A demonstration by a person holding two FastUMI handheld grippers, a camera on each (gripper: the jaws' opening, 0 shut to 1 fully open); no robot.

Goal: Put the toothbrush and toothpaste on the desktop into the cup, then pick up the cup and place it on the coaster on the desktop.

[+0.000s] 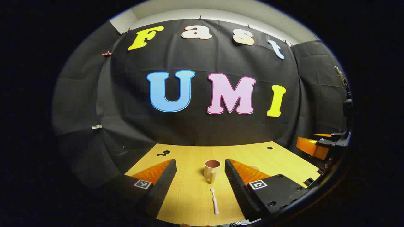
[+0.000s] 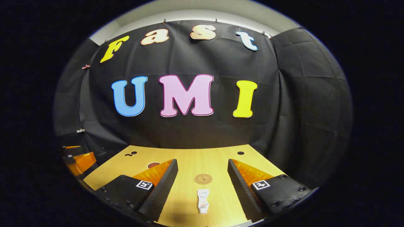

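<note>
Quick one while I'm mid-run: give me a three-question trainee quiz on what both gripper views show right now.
1. True or false: the toothbrush already stands in the cup.
2. Which thing lies between the right gripper fingers, nearer than the coaster? A) toothpaste tube B) toothbrush C) cup
3. Fill in: the left gripper is ____, holding nothing.

Key:
1. False; it lies flat on the wooden desktop, in front of the cup.
2. A
3. open
</note>
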